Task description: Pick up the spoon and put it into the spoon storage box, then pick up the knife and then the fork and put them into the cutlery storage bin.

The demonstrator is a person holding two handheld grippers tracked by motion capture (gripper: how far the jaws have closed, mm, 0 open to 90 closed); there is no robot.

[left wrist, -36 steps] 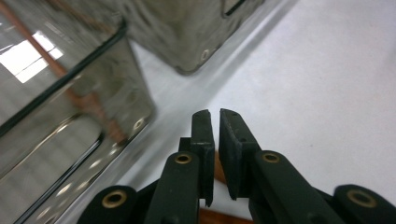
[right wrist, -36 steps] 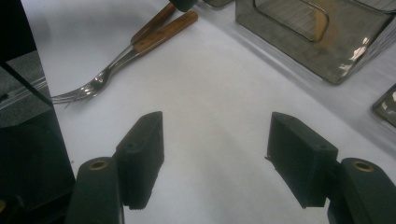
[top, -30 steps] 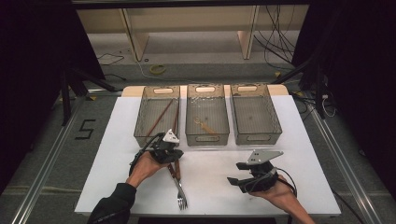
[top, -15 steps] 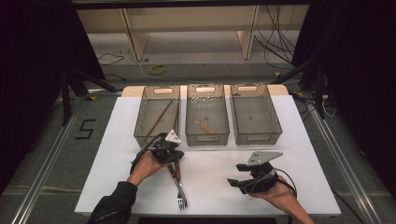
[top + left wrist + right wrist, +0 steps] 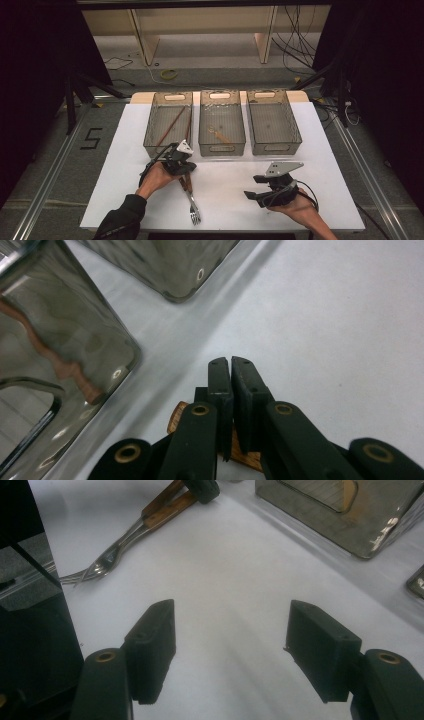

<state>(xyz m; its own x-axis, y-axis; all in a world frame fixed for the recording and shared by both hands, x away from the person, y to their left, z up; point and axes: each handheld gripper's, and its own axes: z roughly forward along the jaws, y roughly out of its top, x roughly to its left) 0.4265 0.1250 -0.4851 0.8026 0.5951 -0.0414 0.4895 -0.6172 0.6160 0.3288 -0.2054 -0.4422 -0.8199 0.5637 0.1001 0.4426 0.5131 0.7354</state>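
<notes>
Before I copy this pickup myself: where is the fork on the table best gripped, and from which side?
Grip the fork by its wooden handle, coming down from above with jaws across it. It lies flat, tines toward the table's near edge; the handle is its thicker, straight part. The left hand-held gripper is shut there already.

Lab test cell: white rectangular bench [image 5: 330, 150] walled by black curtains [image 5: 45, 55], loose black cables [image 5: 295, 45] on the grey floor [image 5: 210, 75], black number five taped marker [image 5: 91, 138], metal floor rails [image 5: 45, 180].
</notes>
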